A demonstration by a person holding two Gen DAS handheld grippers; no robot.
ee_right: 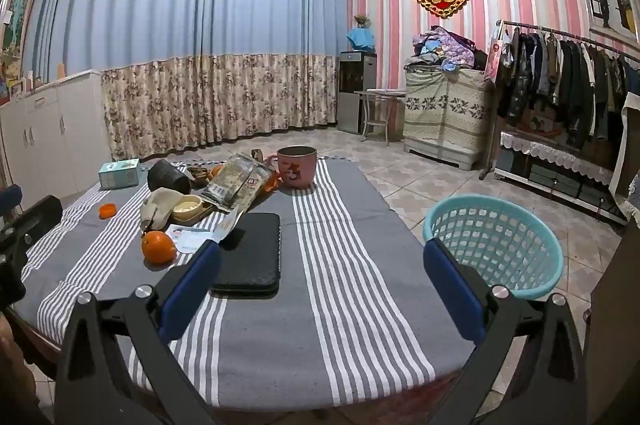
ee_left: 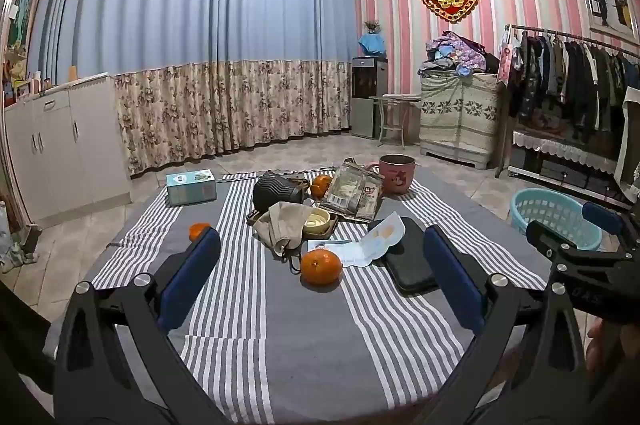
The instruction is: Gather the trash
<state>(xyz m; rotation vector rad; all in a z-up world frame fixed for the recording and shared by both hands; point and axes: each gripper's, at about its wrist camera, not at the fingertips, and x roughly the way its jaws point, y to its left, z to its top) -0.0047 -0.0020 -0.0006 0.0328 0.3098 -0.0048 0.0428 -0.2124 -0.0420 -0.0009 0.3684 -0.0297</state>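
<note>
Left wrist view: the left gripper (ee_left: 320, 277) spreads wide, empty, above the striped tablecloth (ee_left: 304, 337); an orange (ee_left: 321, 266) sits between its tips, a snack wrapper (ee_left: 354, 191) at twelve o'clock. The right gripper (ee_right: 322, 275) also gapes empty; its view shows the turquoise basket (ee_right: 494, 245) at three o'clock holding nothing visible.

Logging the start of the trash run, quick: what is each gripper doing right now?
Left gripper: open, holding nothing, above the striped tablecloth.
Right gripper: open, holding nothing, near the blue basket.
</note>
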